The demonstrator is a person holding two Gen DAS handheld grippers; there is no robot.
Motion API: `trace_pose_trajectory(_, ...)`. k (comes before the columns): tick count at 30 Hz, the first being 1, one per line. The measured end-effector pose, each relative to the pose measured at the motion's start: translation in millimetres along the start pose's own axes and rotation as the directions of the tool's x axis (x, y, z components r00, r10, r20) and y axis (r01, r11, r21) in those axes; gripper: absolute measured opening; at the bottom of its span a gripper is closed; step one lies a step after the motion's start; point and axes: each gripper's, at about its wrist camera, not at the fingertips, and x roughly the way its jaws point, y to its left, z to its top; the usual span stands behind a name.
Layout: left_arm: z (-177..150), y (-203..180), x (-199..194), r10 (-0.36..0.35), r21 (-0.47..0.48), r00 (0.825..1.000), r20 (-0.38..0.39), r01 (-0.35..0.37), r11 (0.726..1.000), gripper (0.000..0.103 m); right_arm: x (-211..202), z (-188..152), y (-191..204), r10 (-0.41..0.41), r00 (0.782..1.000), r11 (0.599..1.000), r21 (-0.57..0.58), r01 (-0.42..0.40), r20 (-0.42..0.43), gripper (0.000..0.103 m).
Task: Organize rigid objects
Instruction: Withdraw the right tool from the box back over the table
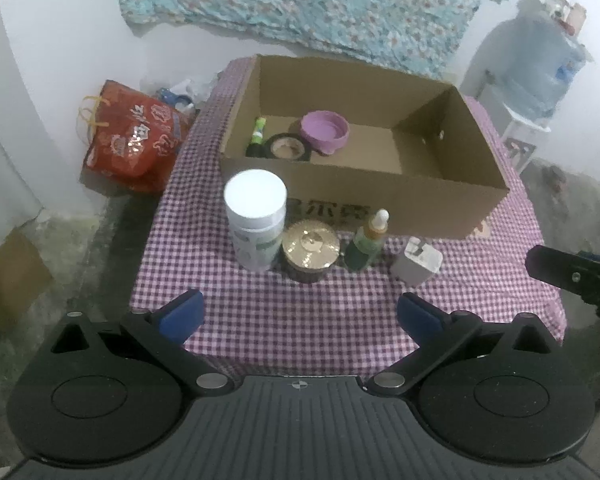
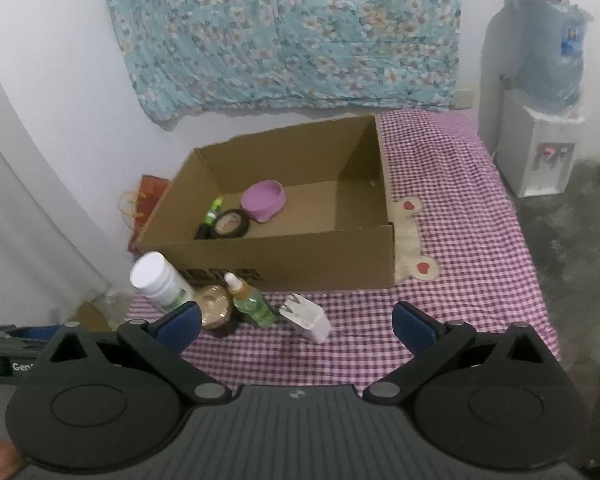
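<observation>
Four rigid items stand on the table (image 1: pixel 340 320) before the cardboard box (image 1: pixel 380 196); left gripper (image 1: pixel 300 314) and right gripper (image 2: pixel 296 322) spread, empty.
Tall white-capped plastic bottle (image 1: pixel 256 220): light, smooth, likely tippy; grasp mid-body. Green glass dropper bottle (image 1: pixel 366 246): probably fragile; grip its body below the neck.

Brown cardboard box (image 1: pixel 400 196) on a purple-and-white checked cloth (image 1: pixel 300 320). Inside: lilac bowl (image 1: pixel 325 131), black tape roll (image 1: pixel 287 147), green-and-black tube (image 1: pixel 257 136). In front: white-capped bottle (image 1: pixel 255 220) with green label, gold-lidded jar (image 1: pixel 310 254), green dropper bottle (image 1: pixel 367 246), white charger (image 1: pixel 417 266). Turquoise floral fabric (image 2: pixel 292 36) on the wall; red bag (image 1: pixel 134 136); blue tool pads (image 1: pixel 182 316).
</observation>
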Motion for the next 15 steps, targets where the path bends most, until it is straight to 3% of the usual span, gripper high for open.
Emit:
trace_pose_trajectory(11, -5, -10, 28, -0.045, 0.038, 0.997, -0.058, 0.047, 0.998, 0.103, 6, 0, -8, -0.100, 0.995, 0.994, -0.034, 0.099, -0.011, 0.103)
trace_pose_trajectory(15, -7, -13, 32, -0.019, 0.044, 0.999, -0.036, 0.020, 0.999, 0.103, 7, -1, -8, -0.130, 0.992, 0.990, -0.055, 0.130, 0.002, 0.103)
